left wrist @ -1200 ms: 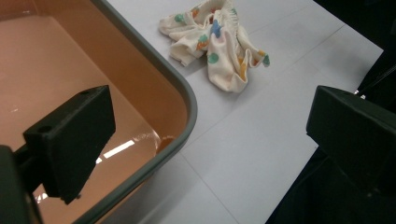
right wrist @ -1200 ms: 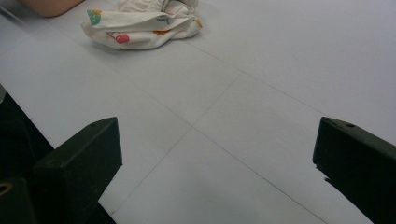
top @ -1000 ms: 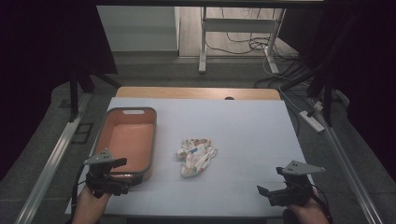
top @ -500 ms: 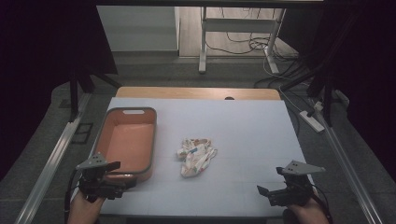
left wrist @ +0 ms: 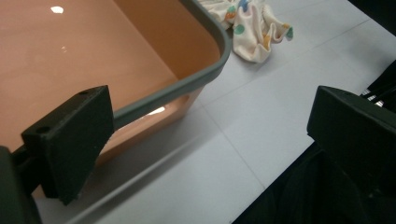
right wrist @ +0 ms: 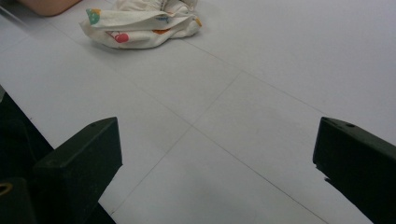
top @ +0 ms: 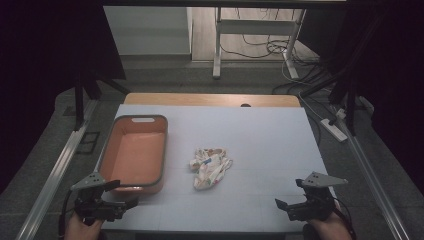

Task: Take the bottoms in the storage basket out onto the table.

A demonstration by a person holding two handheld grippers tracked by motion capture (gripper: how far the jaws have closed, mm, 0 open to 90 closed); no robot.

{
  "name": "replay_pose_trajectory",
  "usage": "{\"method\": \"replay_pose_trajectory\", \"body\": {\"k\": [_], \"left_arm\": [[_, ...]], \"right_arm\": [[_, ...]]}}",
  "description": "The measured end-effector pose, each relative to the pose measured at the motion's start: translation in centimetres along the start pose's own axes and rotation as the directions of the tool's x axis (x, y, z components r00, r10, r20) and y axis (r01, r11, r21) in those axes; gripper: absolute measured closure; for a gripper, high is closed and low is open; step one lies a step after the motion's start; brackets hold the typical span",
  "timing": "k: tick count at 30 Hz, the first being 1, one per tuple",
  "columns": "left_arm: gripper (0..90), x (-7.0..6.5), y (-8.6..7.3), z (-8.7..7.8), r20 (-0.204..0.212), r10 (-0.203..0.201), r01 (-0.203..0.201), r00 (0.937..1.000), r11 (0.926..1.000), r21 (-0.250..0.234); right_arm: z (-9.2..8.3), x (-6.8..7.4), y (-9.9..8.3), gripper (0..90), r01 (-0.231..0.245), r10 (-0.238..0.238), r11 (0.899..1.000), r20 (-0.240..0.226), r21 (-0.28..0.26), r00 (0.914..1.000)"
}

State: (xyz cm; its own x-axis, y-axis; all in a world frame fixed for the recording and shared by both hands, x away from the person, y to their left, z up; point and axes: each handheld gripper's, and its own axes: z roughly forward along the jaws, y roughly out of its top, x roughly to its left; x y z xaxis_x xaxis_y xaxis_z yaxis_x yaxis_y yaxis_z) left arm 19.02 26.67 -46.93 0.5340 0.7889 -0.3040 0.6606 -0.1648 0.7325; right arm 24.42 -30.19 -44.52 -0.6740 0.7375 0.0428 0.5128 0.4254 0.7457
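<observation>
An orange tub with a grey rim (top: 164,148) stands empty on the left of the white table (top: 265,135). A crumpled white cloth with coloured dots (top: 210,167) lies in the middle, just right of the tub. My left gripper (top: 121,195) is open at the tub's near corner, close to the table's front edge. In the left gripper view the left gripper (left wrist: 208,121) faces the tub's rim (left wrist: 187,86), with the cloth (left wrist: 252,28) beyond. My right gripper (top: 289,196) is open at the near right. The right gripper (right wrist: 217,140) holds nothing, and the cloth (right wrist: 140,23) lies far ahead.
A strip of bare wood (top: 210,99) runs along the table's far edge. Metal rails (top: 55,170) flank both sides. Desk legs and cables (top: 280,50) stand on the floor behind. Bare white surface lies between the cloth and the right gripper.
My left gripper has drifted back and to the left, toward the table's near-left corner. The right gripper, the tub and the cloth have stayed put.
</observation>
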Motion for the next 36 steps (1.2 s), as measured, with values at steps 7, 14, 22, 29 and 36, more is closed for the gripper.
{"method": "replay_pose_trajectory", "body": {"k": [7, 14, 22, 29, 36], "left_arm": [[2.3, 0.1, -0.5, -0.6, -0.020, -0.006, 0.006, 0.9998, 1.0000, 0.000], [2.3, 0.0, -0.9, -1.2, -0.050, -0.009, 0.009, 0.9987, 1.0000, 0.003], [2.3, 0.2, -1.3, -1.8, -0.080, -0.009, 0.010, 0.9968, 0.9999, 0.014], [2.3, 0.3, -1.7, -2.3, -0.096, -0.010, 0.012, 0.9953, 0.9997, 0.020], [2.2, 0.3, -2.0, -2.6, -0.111, -0.003, 0.007, 0.9938, 0.9995, 0.030]], "right_arm": [[0.0, 0.0, 0.0, 1.9, -0.002, 0.002, 1.000, 0.000, 0.000, 1.0000], [0.0, 0.0, 0.0, 1.9, -0.003, 0.003, 1.000, 0.001, 0.001, 1.0000], [0.0, -0.1, 0.0, 1.9, -0.006, 0.006, 1.000, 0.001, 0.000, 1.0000], [0.0, -0.1, 0.0, 1.9, -0.009, 0.009, 1.000, -0.001, -0.003, 1.0000], [0.0, -0.1, 0.0, 1.9, -0.012, 0.012, 1.000, 0.000, -0.003, 0.9999]]}}
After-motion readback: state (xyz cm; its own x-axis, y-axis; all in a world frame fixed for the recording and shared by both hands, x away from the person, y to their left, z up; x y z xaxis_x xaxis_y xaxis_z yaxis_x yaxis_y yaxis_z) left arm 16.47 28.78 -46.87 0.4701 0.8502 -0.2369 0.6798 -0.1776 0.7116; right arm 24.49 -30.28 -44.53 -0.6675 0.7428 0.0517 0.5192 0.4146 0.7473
